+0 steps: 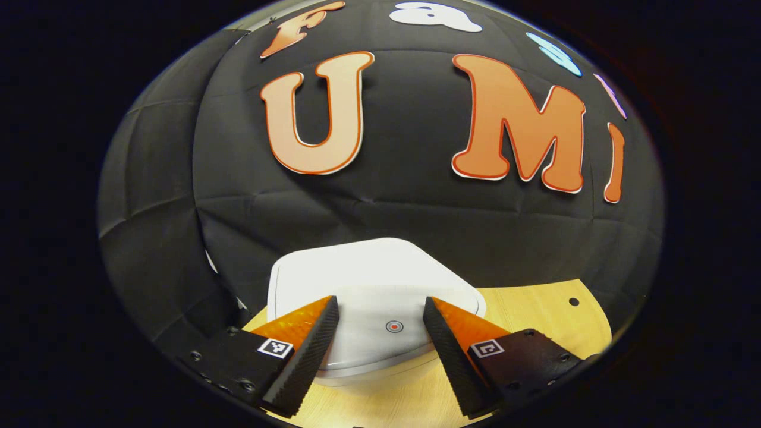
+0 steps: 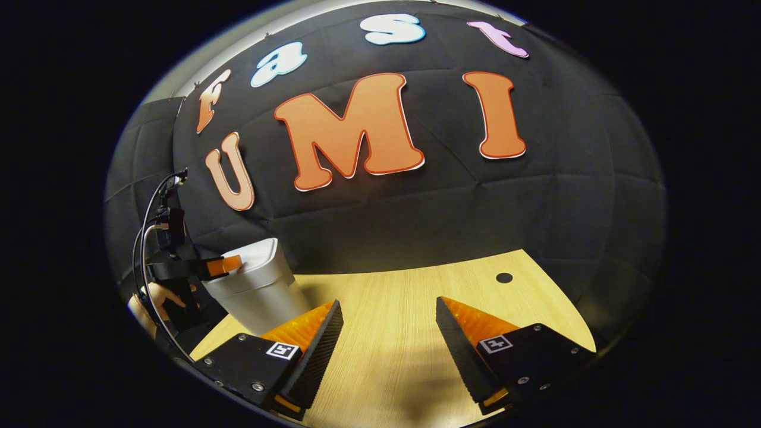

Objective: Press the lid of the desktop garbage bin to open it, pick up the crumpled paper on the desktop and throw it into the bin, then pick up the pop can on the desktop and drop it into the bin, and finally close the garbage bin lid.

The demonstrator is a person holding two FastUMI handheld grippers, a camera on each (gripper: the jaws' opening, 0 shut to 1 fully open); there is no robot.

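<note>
The white desktop bin (image 1: 374, 297) stands right in front of my left gripper (image 1: 380, 309), its flat lid down, with a small red ring mark (image 1: 394, 326) between the fingers. That gripper hovers open just above the lid's near edge, holding nothing. In the right gripper view the same bin (image 2: 258, 291) stands at the left on the wooden table (image 2: 404, 297), with the left gripper (image 2: 223, 266) and the hand holding it reaching over the lid. My right gripper (image 2: 389, 312) is open over bare table, well to the right of the bin.
The black cloth wall rises close behind the bin and the table. A small round hole (image 2: 504, 277) sits in the tabletop at the far right. Cables (image 2: 151, 220) hang from the left gripper's rig at the left edge.
</note>
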